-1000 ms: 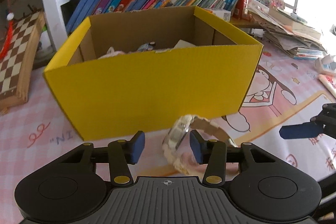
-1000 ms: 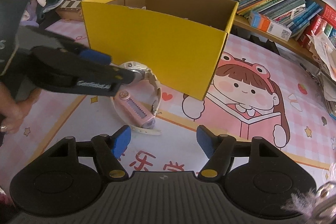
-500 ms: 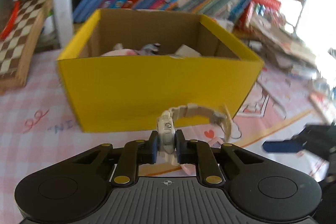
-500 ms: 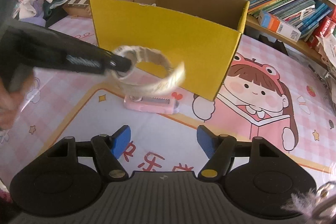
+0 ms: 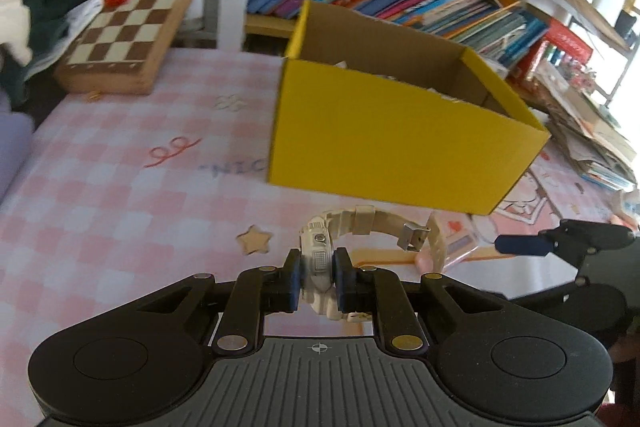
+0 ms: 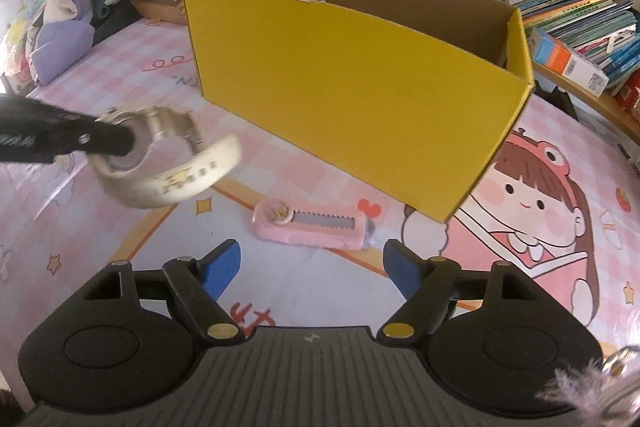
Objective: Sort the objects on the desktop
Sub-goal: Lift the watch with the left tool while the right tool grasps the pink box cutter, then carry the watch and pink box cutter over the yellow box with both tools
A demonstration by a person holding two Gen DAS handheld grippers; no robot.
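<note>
Watch (image 5: 318, 259) — light, floppy strap, rigid case; left gripper (image 5: 316, 281) clamped the case, lower centre; right gripper (image 6: 312, 267) gaped empty.

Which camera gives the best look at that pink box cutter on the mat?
The right wrist view: the cutter lies whole and unobstructed on the mat, just beyond the open right gripper. In the left wrist view only a pink sliver shows, behind the strap of the watch.

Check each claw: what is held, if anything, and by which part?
The left claw is shut on the cream wristwatch, gripped across its case, strap hanging free. The right claw is open and holds nothing; the pink utility knife lies on the mat beyond it.
</note>
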